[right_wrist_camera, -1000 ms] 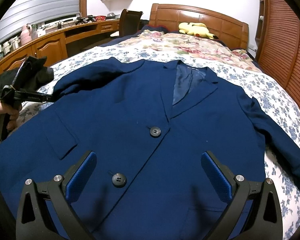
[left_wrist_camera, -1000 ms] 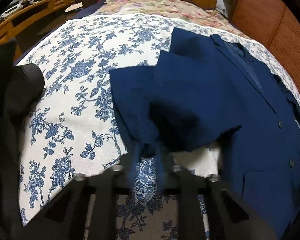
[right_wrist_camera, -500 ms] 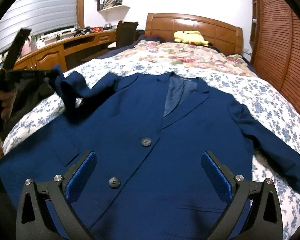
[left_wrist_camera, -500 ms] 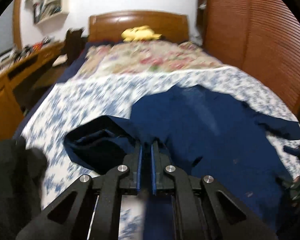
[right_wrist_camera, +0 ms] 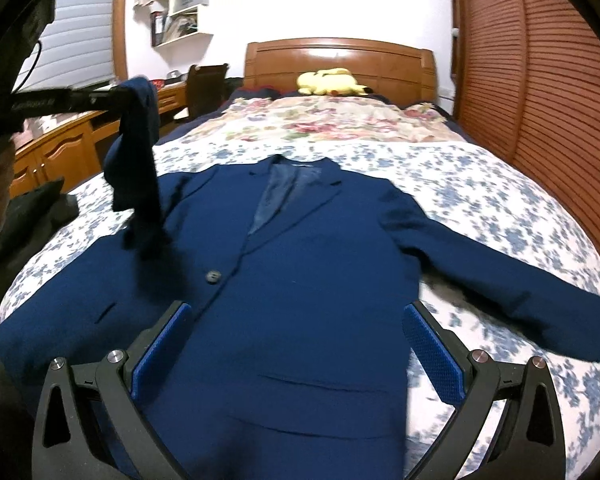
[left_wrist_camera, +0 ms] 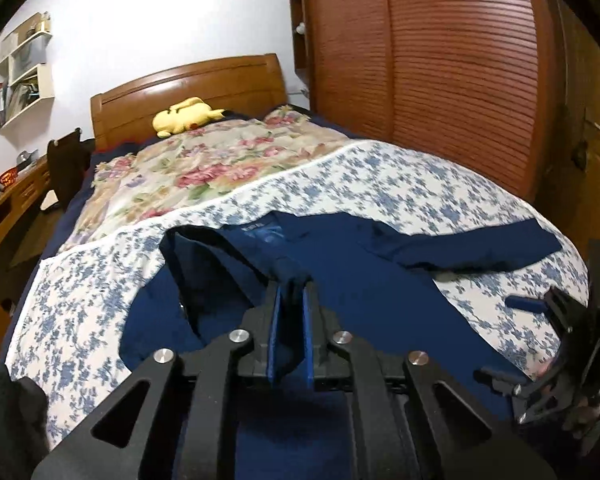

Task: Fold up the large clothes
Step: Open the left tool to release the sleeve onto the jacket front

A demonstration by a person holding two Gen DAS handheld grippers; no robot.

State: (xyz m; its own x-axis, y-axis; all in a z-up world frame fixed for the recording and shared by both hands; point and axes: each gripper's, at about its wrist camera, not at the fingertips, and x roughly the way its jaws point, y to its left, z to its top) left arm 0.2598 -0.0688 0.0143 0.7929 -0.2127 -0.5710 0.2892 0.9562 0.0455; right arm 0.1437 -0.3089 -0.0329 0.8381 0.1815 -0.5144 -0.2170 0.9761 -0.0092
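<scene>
A navy blue blazer (right_wrist_camera: pixel 300 280) lies face up on the floral bedspread, collar toward the headboard. My left gripper (left_wrist_camera: pixel 291 292) is shut on the end of the blazer's left sleeve (right_wrist_camera: pixel 138 152) and holds it raised, so the sleeve hangs down over the jacket's left front. In the right wrist view the left gripper (right_wrist_camera: pixel 116 94) shows at the upper left. My right gripper (right_wrist_camera: pixel 300 344) is open and empty, low over the blazer's hem. The other sleeve (right_wrist_camera: pixel 500 272) lies stretched out to the right on the bed.
The bed (right_wrist_camera: pixel 480 184) has a blue floral sheet and a flowered quilt (right_wrist_camera: pixel 332 120) near the wooden headboard, with a yellow plush toy (right_wrist_camera: pixel 332 80). A wooden desk (right_wrist_camera: pixel 60 148) and chair stand left. A slatted wooden wardrobe (right_wrist_camera: pixel 540 80) runs along the right. Dark clothing (right_wrist_camera: pixel 32 216) lies at the bed's left edge.
My left gripper has lifted the sleeve end up and carried it over the blazer's left side. My right gripper has stayed open and has moved slightly back toward the hem.
</scene>
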